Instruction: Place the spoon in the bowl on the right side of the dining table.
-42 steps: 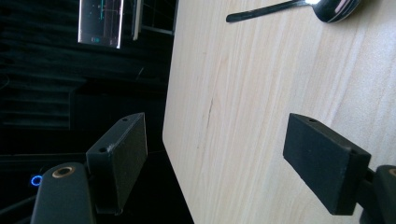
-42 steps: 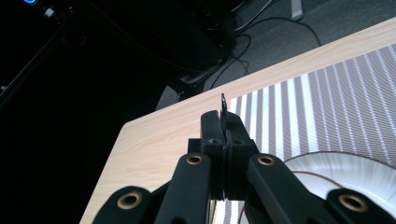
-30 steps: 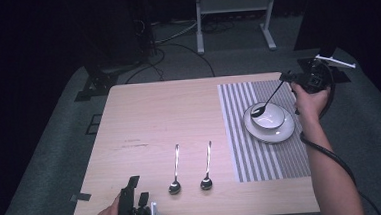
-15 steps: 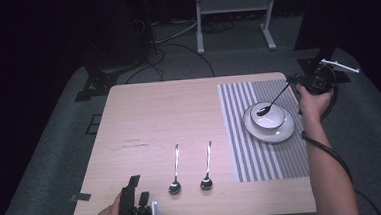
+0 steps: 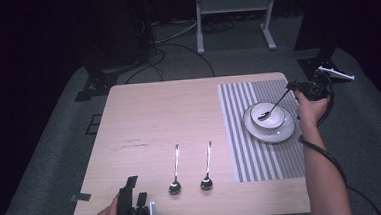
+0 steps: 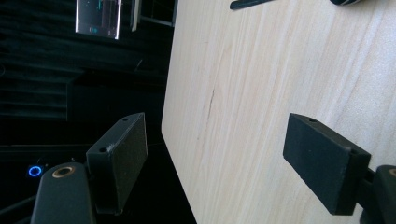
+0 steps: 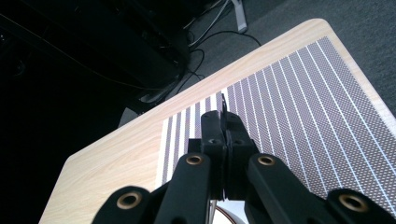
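- The right gripper (image 5: 293,86) has its fingers (image 7: 219,135) pinched tight on the thin handle of a spoon (image 5: 271,107).
- That spoon's round end is down inside the white bowl (image 5: 265,118), which sits on a white plate (image 5: 285,132) on the striped mat (image 5: 261,158) at the right of the surface (image 5: 154,114).
- I think this spoon is almost put away; the fingers only need to let go of it.
- Two more spoons (image 5: 174,169) (image 5: 206,166) lie side by side near the front edge, so most of the job looks left to do.
- The left gripper (image 5: 132,211) rests at the near left corner, with its fingers (image 6: 322,158) spread wide and nothing between them.
- Compared with a second ago, the right gripper sits lower and farther to the right, and the spoon's round end has sunk deeper into the bowl.
- The left gripper, the bowl, the plate and the two lying spoons are where they were.
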Available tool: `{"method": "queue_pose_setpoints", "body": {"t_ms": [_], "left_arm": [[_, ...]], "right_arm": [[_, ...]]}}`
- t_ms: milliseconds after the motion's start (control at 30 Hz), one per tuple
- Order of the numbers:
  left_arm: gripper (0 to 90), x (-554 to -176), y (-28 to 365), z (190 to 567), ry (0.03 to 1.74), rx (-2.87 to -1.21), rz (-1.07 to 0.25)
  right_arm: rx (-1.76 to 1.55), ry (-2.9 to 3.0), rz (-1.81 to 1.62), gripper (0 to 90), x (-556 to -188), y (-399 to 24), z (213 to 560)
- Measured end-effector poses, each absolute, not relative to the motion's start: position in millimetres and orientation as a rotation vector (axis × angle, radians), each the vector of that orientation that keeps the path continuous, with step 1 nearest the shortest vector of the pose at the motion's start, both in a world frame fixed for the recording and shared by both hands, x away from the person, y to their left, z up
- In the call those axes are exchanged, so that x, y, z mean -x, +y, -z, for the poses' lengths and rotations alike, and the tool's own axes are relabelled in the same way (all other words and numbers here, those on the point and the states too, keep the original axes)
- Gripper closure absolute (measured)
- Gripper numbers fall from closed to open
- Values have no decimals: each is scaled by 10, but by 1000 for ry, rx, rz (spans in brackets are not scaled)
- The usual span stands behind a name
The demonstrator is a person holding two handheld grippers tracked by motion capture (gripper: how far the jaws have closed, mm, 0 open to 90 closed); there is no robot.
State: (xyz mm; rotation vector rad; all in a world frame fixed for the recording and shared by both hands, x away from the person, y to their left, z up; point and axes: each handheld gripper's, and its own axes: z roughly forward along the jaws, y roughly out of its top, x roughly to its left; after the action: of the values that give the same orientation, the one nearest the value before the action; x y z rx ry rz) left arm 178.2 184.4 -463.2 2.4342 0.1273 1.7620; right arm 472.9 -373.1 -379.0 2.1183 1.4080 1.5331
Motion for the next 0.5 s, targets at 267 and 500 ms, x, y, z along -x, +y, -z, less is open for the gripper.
{"method": "queue_pose_setpoints", "body": {"t_ms": [267,500], "left_arm": [[203,-1781,1840,4642,126,-2441,-1755],[203,-1784,1823,4636,125,-2441,-1751]], "right_arm": [[-2133,1428,-1529,889,-4737,-3766,3946],[-2152,1414,-1571,886,-4713,-3812,4096]]}}
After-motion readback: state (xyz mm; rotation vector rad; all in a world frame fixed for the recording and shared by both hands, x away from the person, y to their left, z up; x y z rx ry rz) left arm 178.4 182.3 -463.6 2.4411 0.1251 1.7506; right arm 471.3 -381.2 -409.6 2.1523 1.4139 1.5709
